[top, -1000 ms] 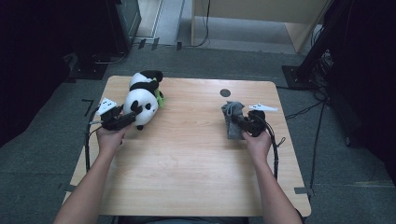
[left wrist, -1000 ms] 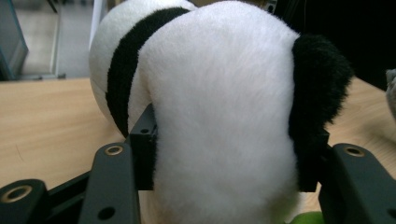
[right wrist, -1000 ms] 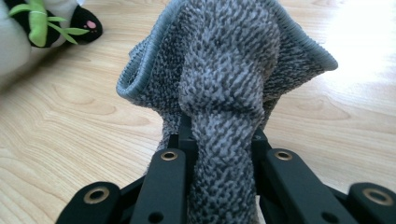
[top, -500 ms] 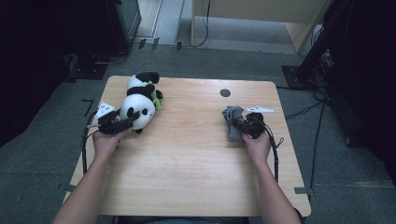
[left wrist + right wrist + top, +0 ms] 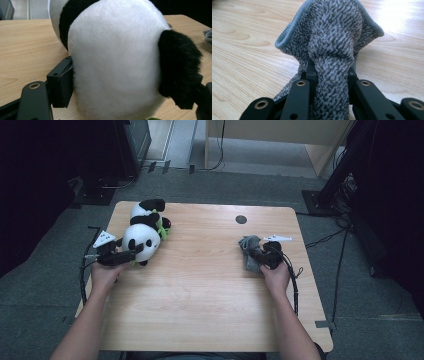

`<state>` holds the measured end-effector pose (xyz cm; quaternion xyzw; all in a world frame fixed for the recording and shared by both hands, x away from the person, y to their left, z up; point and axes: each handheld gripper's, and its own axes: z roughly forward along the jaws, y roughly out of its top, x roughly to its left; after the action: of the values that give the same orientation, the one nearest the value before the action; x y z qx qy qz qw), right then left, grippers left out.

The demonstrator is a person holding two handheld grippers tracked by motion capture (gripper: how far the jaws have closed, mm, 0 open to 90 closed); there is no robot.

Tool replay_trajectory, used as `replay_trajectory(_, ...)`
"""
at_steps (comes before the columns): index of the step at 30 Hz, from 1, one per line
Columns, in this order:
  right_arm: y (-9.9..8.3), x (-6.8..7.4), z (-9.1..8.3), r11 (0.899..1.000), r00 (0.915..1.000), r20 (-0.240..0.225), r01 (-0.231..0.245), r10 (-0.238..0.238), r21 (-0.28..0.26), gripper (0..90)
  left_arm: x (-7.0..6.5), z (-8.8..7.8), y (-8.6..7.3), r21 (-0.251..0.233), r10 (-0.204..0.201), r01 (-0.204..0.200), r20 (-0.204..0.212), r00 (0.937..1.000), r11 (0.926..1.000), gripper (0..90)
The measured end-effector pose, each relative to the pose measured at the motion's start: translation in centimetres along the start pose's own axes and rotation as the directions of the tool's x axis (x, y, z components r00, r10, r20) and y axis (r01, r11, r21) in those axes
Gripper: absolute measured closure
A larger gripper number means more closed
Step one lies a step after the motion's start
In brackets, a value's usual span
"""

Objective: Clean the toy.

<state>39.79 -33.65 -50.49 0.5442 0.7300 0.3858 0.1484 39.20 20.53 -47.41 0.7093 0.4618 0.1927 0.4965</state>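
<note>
Light wooden surface, rounded corners, on grey carpet floor. Dark round grommet hole near far edge. Plush panda lies on surface at far left corner, body just ahead of left tool. Grey cloth rests on surface, bunched up at right tool.

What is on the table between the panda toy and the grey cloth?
Nothing. In the high view, the stretch of table between the panda toy and the grey cloth is bare wood. The small dark round spot sits farther back, off that line.
</note>
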Motion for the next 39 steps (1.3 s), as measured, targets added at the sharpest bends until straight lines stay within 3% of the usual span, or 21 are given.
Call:
replay_trajectory(4,0.0,-0.1,0.1,1.000,1.0000,0.001,-0.004,0.004,0.002,75.1,0.0,0.2,0.0,-0.005,-0.001,0.000,-0.005,1.0000,1.0000,17.2)
replay_trajectory(7,-0.1,-0.1,0.1,1.000,1.0000,0.002,-0.004,0.004,0.004,74.5,-0.2,0.1,0.1,-0.004,0.024,-0.024,-0.020,0.9995,0.9997,15.3)
replay_trajectory(13,-0.3,-0.5,0.4,0.999,0.9991,-0.005,-0.043,0.043,0.001,64.6,-0.3,0.0,0.6,0.025,0.043,-0.042,-0.030,0.9986,0.9988,13.3)
replay_trajectory(17,-0.4,-0.9,0.6,0.997,0.9974,-0.015,-0.071,0.071,0.001,60.1,0.2,-0.2,0.7,0.037,0.012,-0.011,-0.023,0.9997,0.9992,13.7)
replay_trajectory(23,-0.4,-0.8,0.6,0.998,0.9979,-0.007,-0.064,0.064,0.002,59.5,1.2,-0.7,0.5,0.042,-0.060,0.061,-0.012,0.9981,0.9973,33.9)
replay_trajectory(24,-0.4,-0.8,0.6,0.998,0.9980,-0.007,-0.063,0.063,0.002,59.7,1.2,-0.8,0.5,0.036,-0.057,0.058,-0.020,0.9982,0.9977,38.1)
replay_trajectory(27,-0.3,-0.8,0.6,0.998,0.9983,-0.008,-0.058,0.058,0.002,60.2,0.4,-0.5,0.5,0.021,-0.009,0.010,-0.021,0.9997,0.9997,47.8)
replay_trajectory(30,-0.3,-0.7,0.6,0.998,0.9984,-0.007,-0.057,0.057,0.002,60.5,-0.9,-0.1,0.8,0.007,0.028,-0.028,-0.008,0.9996,0.9996,50.9)
replay_trajectory(34,-0.3,-0.7,0.6,0.999,0.9985,-0.008,-0.054,0.054,0.004,60.9,-2.2,0.4,1.1,-0.020,-0.002,0.003,0.044,0.9990,0.9998,51.1)
replay_trajectory(39,-0.3,-0.7,0.6,0.999,0.9986,-0.009,-0.053,0.053,0.004,61.2,-3.3,1.6,0.6,-0.016,-0.041,0.043,0.095,0.9946,0.9989,49.1)
